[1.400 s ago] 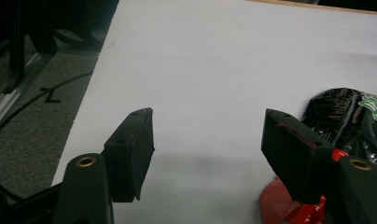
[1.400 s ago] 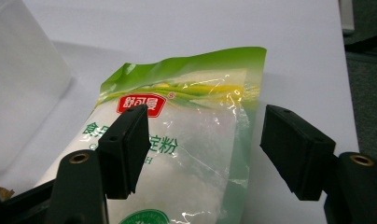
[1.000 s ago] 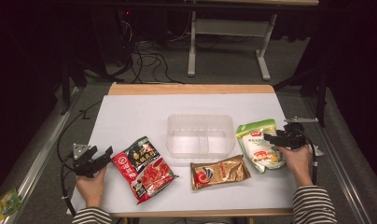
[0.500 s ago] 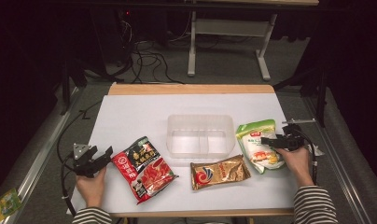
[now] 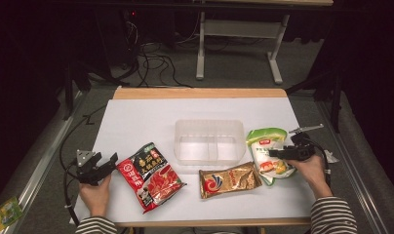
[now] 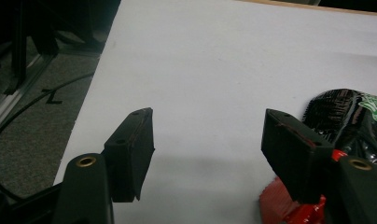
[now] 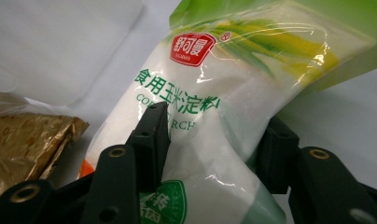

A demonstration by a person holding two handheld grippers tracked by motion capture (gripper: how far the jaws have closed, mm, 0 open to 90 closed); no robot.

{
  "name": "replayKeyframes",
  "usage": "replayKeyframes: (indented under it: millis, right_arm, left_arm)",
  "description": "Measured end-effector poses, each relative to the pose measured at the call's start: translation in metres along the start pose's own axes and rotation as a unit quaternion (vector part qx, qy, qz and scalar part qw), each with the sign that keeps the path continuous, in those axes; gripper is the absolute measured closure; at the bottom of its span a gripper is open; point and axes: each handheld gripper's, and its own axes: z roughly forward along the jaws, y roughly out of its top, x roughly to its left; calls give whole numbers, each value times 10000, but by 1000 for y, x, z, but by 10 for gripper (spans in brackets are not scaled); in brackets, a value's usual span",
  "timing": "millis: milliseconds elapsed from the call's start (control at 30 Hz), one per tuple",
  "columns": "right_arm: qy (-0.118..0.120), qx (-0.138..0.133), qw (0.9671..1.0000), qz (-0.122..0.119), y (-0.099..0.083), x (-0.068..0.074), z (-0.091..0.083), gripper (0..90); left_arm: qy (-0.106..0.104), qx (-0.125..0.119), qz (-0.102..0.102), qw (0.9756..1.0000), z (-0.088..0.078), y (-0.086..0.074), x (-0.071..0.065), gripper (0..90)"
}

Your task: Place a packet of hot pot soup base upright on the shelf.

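On the white surface (image 5: 136,122), middle, a clear two-part tray (image 5: 209,141) stands empty; left of it lies a red and black pouch (image 5: 150,176), in front of it a gold packet (image 5: 229,180), at its right the green and white starch bag (image 5: 267,155), flat, top end away from the person; the right tongs (image 5: 274,153) straddle that bag from its right side, jaws have just been closing, both pads (image 7: 151,133) at its flanks and seemingly pressing; the left tongs (image 5: 109,163) rest at the near left edge, jaws wide apart, nothing between, just beside the red pouch.
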Motion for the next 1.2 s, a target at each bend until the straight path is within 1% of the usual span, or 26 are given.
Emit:
replayKeyframes:
  millis: [100, 133, 167, 333, 400, 500, 633, 900, 1100, 1133, 1200]
  right_arm:
    - [87, 75, 9999, -11, 2, 2, -1, 594]
    - [108, 109, 9999, -49, 2, 2, -2, 624]
    - [108, 109, 9999, -49, 2, 2, -2, 624]
    - [151, 116, 9998, -93, 2, 7, -5, 724]
    - [126, 66, 9996, -226, 1, 10, -6, 748]
    - [63, -4, 9995, -308, -1, 13, -8, 765]
    - [-5, -167, 9994, -294, -5, 17, -11, 782]
    - [-235, -457, 9972, -536, -8, 30, -21, 803]
    - [-287, -711, 9959, -482, -9, 35, -32, 805]
    - [-317, -737, 9953, -542, -9, 36, -34, 805]
    - [-333, -799, 9947, -553, -10, 38, -37, 805]
  left_arm:
    - [1, 5, 1, 10000, 0, 0, 0, 349]
    - [0, 7, 2, 10000, 0, 0, 0, 349]
    - [0, 7, 2, 10000, 0, 0, 0, 349]
    - [-8, -6, -1, 10000, 0, 0, 0, 349]
    - [-5, -3, 0, 10000, 0, 0, 0, 349]
    - [-9, -2, -3, 10000, 0, 0, 0, 349]
    - [-16, -3, 4, 10000, 0, 0, 0, 349]
    - [-15, -7, 10, 10000, 0, 0, 0, 349]
    - [-17, -6, 7, 10000, 0, 0, 0, 349]
    - [-18, -18, 5, 10000, -1, 0, 0, 349]
    - [-23, -18, 5, 10000, -1, 0, 0, 349]
